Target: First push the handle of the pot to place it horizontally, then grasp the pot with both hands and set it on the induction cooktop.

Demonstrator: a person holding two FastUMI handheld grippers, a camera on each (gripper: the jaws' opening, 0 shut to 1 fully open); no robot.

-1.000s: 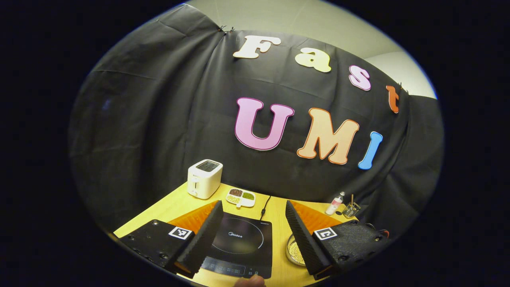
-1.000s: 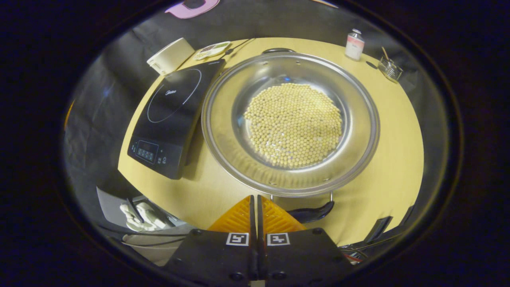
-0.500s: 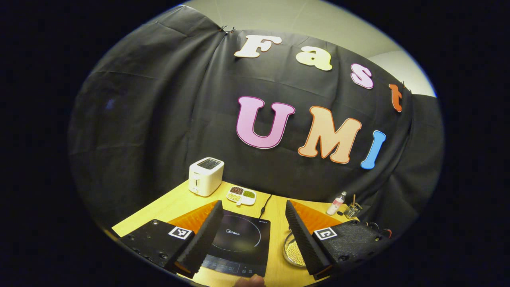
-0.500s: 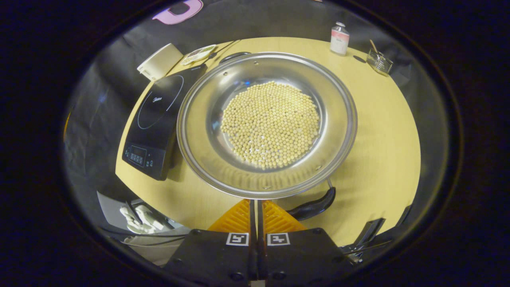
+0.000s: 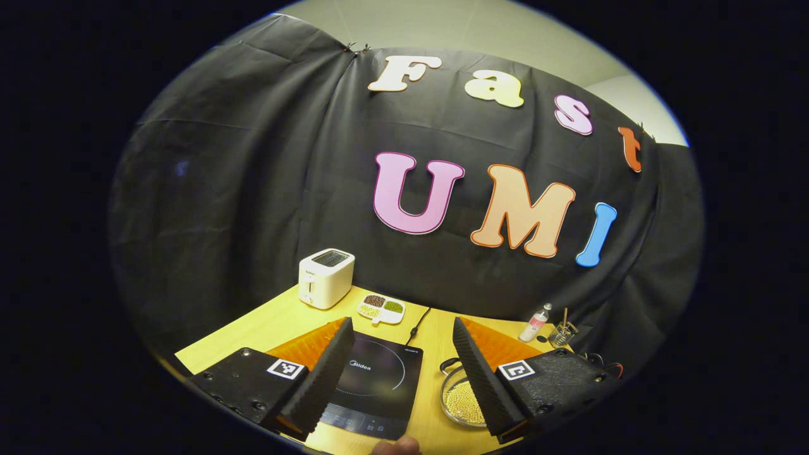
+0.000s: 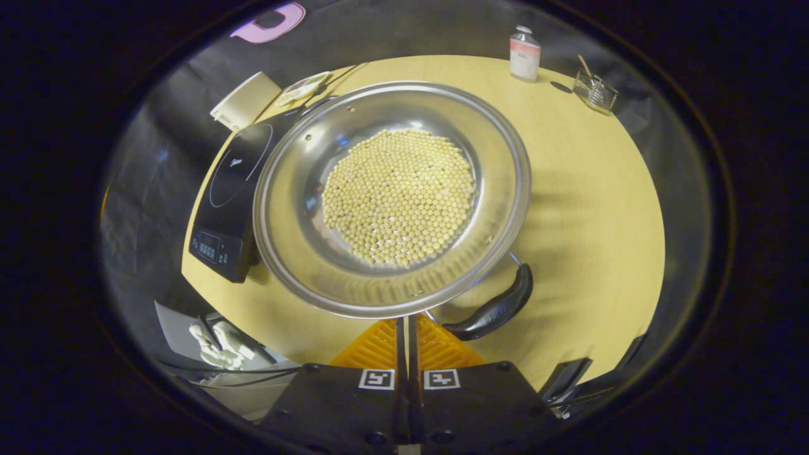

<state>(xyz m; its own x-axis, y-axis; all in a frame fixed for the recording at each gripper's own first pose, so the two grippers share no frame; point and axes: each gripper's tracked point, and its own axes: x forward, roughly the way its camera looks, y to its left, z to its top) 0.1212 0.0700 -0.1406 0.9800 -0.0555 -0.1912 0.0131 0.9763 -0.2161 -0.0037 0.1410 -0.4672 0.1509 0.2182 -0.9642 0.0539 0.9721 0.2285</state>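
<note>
Steel pot (image 6: 392, 196), shallow and wide with a bed of pale beans (image 6: 399, 196) in its bottom, sat on the desk (image 6: 588, 189) toward the near edge, its left rim just beside, perhaps overlapping, the induction cooktop (image 6: 231, 183) in the right gripper view. Its dark near handle (image 6: 496, 306) lay just ahead and to the right of the right gripper (image 6: 406, 328), whose jaws were clenched together with nothing between them, the tips close under the pot's near rim. That handle's long axis ran on a slant, from low beside the fingertips up toward the desk's right edge, so it did not yet look horizontal; by my judgement the turning push was unfinished, and the right gripper was much the nearer one for it. In the left gripper view the left gripper (image 5: 401, 354) hung back and higher with its jaws spread wide and empty, the cooktop (image 5: 379, 385) showing between them and the pot (image 5: 460, 397) beside its right finger (image 5: 477, 376), toward the desk's front edge.
</note>
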